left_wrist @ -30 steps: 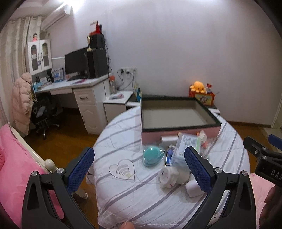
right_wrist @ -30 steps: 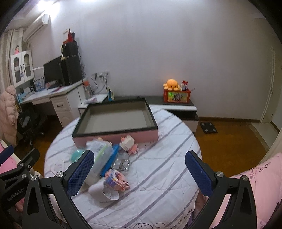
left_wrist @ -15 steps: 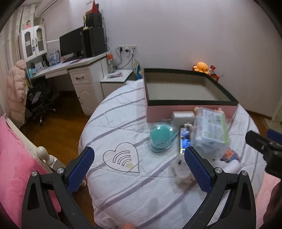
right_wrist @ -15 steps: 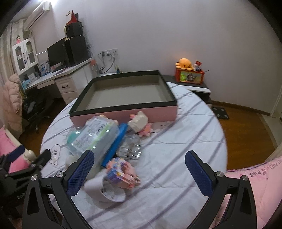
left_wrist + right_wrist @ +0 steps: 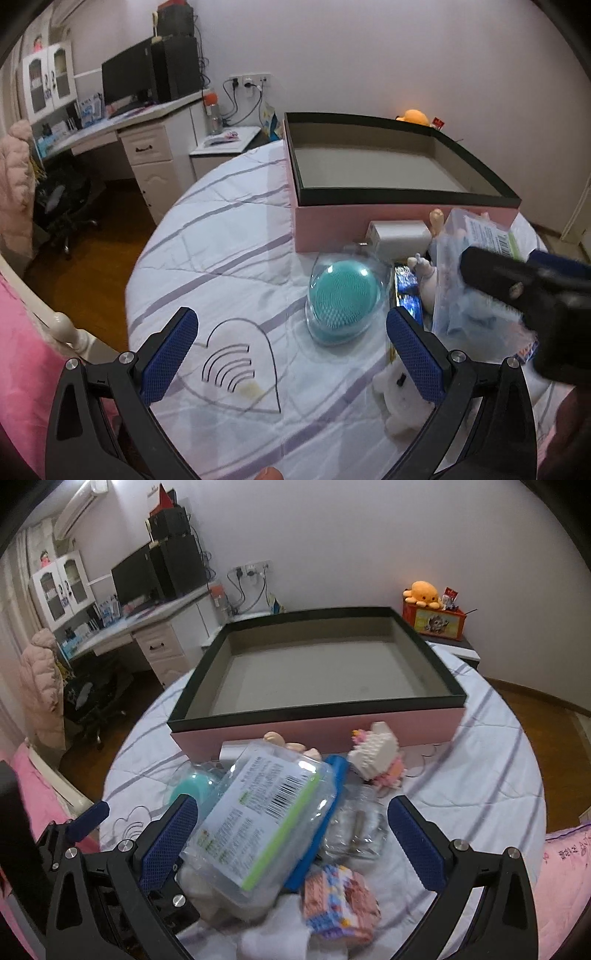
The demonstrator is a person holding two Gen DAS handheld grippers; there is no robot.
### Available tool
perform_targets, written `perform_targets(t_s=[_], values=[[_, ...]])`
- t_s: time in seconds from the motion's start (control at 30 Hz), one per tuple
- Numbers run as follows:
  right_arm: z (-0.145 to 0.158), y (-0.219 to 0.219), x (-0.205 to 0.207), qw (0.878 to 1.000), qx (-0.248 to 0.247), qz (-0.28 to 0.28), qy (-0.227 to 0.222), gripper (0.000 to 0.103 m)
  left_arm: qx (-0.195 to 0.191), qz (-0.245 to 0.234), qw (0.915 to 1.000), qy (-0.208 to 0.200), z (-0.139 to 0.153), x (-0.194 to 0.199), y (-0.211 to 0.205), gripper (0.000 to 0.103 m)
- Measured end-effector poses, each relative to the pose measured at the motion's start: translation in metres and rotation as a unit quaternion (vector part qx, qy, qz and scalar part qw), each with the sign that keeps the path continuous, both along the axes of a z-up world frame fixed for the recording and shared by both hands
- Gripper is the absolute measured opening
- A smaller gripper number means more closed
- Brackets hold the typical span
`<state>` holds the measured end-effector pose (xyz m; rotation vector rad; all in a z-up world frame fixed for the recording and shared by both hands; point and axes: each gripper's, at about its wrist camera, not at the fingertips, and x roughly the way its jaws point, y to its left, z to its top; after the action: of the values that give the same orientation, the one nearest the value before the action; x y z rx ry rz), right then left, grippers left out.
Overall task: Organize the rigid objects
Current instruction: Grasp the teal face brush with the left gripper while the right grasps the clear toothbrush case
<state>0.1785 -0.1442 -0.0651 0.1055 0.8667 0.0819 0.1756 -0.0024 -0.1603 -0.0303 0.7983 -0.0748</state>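
Before the pink black-rimmed box (image 5: 317, 686), closing in: right gripper (image 5: 291, 834) wide open, empty, straddling the clear labelled packet (image 5: 258, 823); left gripper (image 5: 291, 354) agape, empty.

Box (image 5: 317, 716) sits behind the clutter — brush (image 5: 343, 295) left, brick toy (image 5: 376, 753) right.

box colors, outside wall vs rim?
The box has a pink outer wall, black rim and grey-beige inside. Right wrist view shows it best.

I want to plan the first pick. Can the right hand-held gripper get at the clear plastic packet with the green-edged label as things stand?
Probably yes: the right hand-held gripper is open, and the clear plastic packet with the green-edged label lies on top of the pile, between its fingers.
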Motion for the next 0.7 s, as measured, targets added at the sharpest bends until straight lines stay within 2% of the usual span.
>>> perform_targets(t_s=[0.1,0.2,0.23,0.37,0.5,0.6,0.7], values=[[-0.007,0.005,0.010,1.000,0.006,0.007,0.018,0.103,0.001,-0.011,0.9999,0.004,-0.003,0.010,0.000,0.103],[-0.011,0.008,0.013,0.999,0.011,0.022,0.027,0.095,-0.010,-0.032,0.9994,0.011,-0.005,0.018,0.002,0.103],[-0.012,0.008,0.013,0.999,0.015,0.025,0.029,0.091,-0.014,-0.038,0.9991,0.014,-0.006,0.019,0.001,0.103],[-0.014,0.006,0.012,0.998,0.030,0.040,0.035,0.064,-0.016,-0.055,0.9982,0.016,-0.006,0.022,-0.002,0.103],[-0.013,0.002,0.014,0.997,0.060,0.049,0.026,0.057,-0.015,-0.060,0.9978,0.024,-0.009,0.027,0.001,0.103],[-0.009,0.004,0.014,0.997,0.056,0.053,0.018,0.054,0.002,-0.068,0.9972,0.032,-0.013,0.031,-0.004,0.103],[-0.013,0.002,0.016,0.995,0.073,0.059,0.026,0.045,-0.009,-0.072,0.9964,0.045,-0.020,0.036,-0.004,0.101]])
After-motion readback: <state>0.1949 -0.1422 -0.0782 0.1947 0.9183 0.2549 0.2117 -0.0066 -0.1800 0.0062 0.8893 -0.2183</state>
